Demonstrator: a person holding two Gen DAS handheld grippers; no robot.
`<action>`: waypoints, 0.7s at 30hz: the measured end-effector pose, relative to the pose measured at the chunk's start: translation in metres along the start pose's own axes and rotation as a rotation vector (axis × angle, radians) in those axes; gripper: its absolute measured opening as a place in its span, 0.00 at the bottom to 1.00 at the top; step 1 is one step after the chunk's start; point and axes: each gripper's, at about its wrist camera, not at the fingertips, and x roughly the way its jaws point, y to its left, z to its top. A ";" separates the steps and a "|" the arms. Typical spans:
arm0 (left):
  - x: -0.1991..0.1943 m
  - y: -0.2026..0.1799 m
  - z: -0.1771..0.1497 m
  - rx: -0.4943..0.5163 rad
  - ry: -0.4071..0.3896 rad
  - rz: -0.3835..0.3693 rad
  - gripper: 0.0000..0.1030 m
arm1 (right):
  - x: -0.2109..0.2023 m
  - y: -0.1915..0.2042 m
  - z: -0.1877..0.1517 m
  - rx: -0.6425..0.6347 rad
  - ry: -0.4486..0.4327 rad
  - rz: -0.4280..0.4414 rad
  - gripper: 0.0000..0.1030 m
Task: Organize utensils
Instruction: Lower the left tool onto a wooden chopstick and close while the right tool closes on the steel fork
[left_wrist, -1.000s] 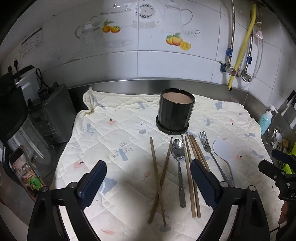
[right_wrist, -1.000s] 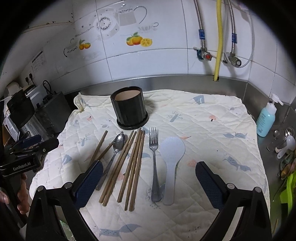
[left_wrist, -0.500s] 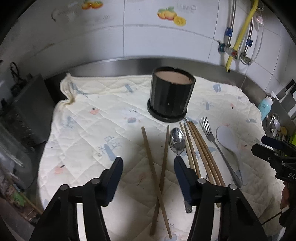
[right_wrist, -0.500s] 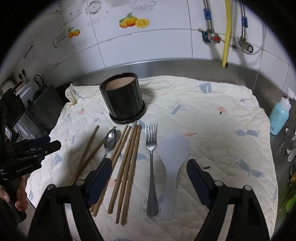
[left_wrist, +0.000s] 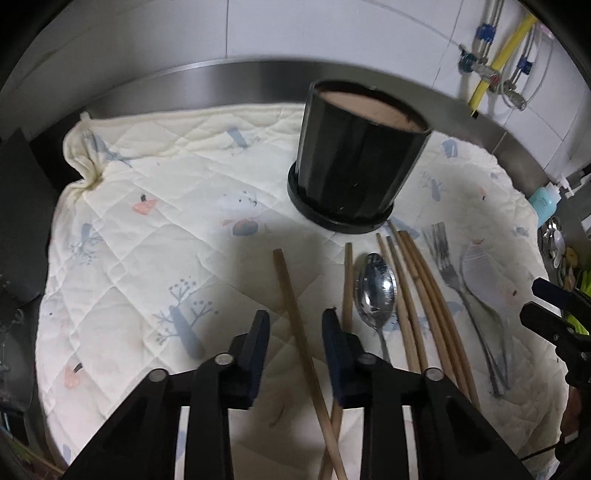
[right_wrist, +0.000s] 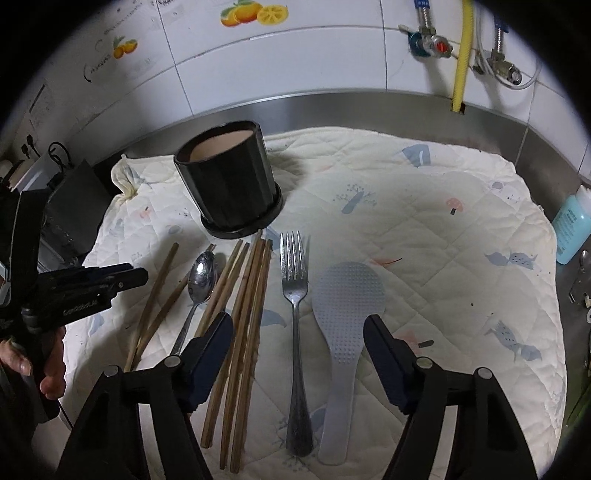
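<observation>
The left gripper (left_wrist: 293, 323) stands partly open, holding nothing; its jaws straddle one long brown wooden chopstick (left_wrist: 295, 317), which crosses a second chopstick (left_wrist: 346, 280) lying against the right jaw. The right gripper (right_wrist: 297, 328) is wide open and empty, its jaws flanking a silver metal fork (right_wrist: 295, 302) and a white plastic rice paddle (right_wrist: 341, 306). Between the grippers lie a steel spoon (right_wrist: 201, 278) and bundled chopsticks (right_wrist: 247, 295) on the quilted cream mat (right_wrist: 443, 258), below the black cylindrical utensil holder (right_wrist: 229, 181).
</observation>
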 end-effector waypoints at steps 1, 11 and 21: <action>0.004 0.002 0.001 -0.007 0.009 -0.004 0.27 | 0.002 0.000 0.000 0.000 0.001 0.000 0.74; 0.043 0.008 0.015 -0.029 0.078 -0.035 0.19 | 0.028 -0.001 0.011 0.007 0.045 0.019 0.64; 0.049 0.001 0.021 0.004 0.097 0.009 0.14 | 0.050 -0.003 0.020 -0.010 0.062 0.020 0.52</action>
